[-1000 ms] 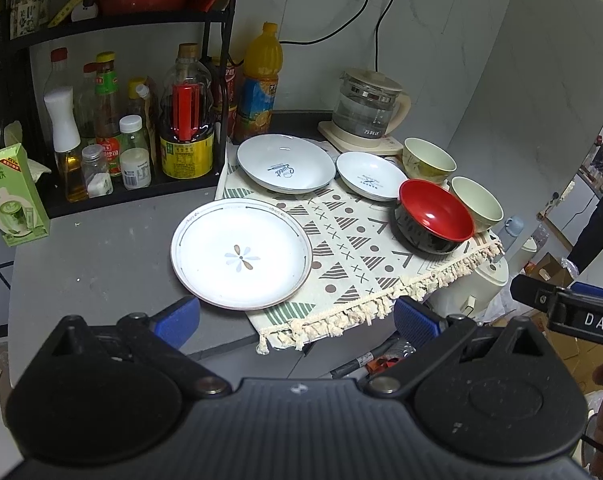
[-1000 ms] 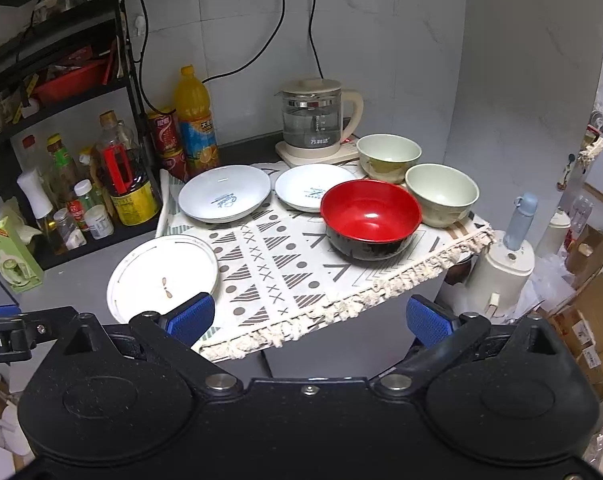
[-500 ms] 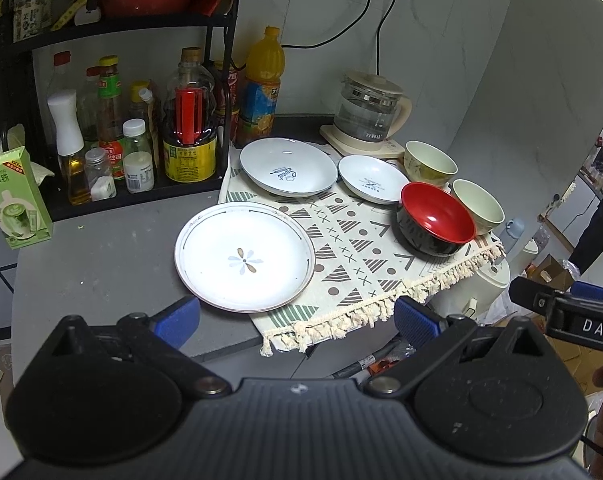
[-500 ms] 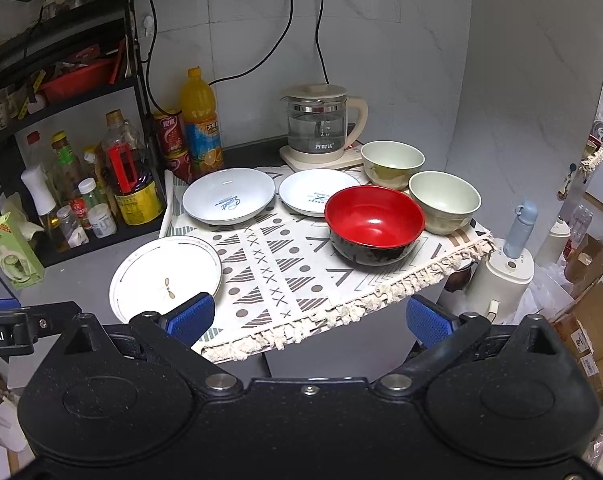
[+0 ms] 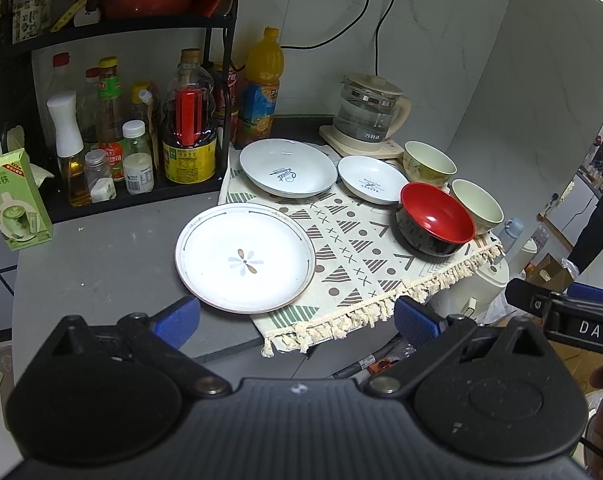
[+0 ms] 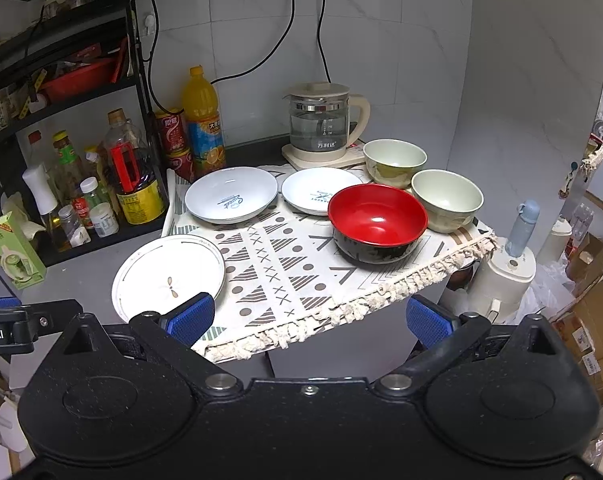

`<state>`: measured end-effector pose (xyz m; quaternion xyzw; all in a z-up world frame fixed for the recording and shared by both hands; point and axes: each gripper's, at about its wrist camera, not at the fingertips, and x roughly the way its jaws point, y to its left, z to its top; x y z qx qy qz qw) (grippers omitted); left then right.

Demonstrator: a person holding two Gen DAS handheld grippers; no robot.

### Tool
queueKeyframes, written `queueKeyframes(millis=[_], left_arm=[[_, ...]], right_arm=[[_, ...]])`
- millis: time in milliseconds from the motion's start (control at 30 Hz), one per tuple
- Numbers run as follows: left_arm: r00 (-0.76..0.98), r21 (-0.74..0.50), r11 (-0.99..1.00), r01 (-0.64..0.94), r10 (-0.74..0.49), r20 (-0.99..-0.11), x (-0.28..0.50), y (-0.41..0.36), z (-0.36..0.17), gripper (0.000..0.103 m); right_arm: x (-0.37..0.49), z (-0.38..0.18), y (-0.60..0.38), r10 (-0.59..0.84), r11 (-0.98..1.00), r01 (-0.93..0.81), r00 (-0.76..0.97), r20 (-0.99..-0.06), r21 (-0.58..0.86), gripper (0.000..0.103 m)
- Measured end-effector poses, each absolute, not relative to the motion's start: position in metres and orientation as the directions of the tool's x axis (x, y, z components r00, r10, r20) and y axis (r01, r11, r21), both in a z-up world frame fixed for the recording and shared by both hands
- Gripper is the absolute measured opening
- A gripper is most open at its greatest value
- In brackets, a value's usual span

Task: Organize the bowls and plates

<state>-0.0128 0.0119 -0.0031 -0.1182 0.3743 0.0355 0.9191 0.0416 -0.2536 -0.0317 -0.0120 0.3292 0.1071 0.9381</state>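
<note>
Landmark for all positions: the patterned cloth (image 5: 353, 256), which covers the right part of the grey counter (image 5: 97, 260) and hangs its fringe over the front edge.

Left gripper (image 5: 295, 318): jaws spread wide, holding nothing, above the cloth's front edge. Right gripper (image 6: 309, 318): jaws likewise spread wide and empty, in front of the cloth's fringe.

Dishes:
- Flower plate (image 5: 245, 258): flat, on the cloth's left edge, partly on the cloth and partly on bare counter.
- Large white dish (image 5: 287, 172): at the cloth's back left corner.
- Small white dish (image 5: 371, 179): at the back of the cloth, just right of the large one; whether their rims touch cannot be told.
- Red bowl (image 5: 435, 220): upright, black outside, on the cloth's right side near the front.
- Two pale green bowls, upright: one (image 5: 428, 163) at the cloth's back right corner, the other (image 5: 476, 206) at its right edge, close behind the red bowl.

Other items:
- Glass kettle (image 5: 371, 112): on its base behind the cloth.
- Orange drink bottle (image 5: 261, 84): behind the cloth's back left corner.
- Black rack (image 5: 113, 112) of bottles and jars: left of the cloth.
- Green carton (image 5: 15, 200): far left of the cloth
</note>
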Motion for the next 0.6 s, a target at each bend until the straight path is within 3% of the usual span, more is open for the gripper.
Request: queueKeyframes(millis=[600], left_arm=[[0.718,-0.191,0.970,-0.152,-0.024,-0.695,-0.0132,0.0099,-0.0029,0.102]], right_arm=[[0.0403,-0.0314,-0.2539,0.209,0.974,-0.220,0.756,-0.620,0.060,0.103]])
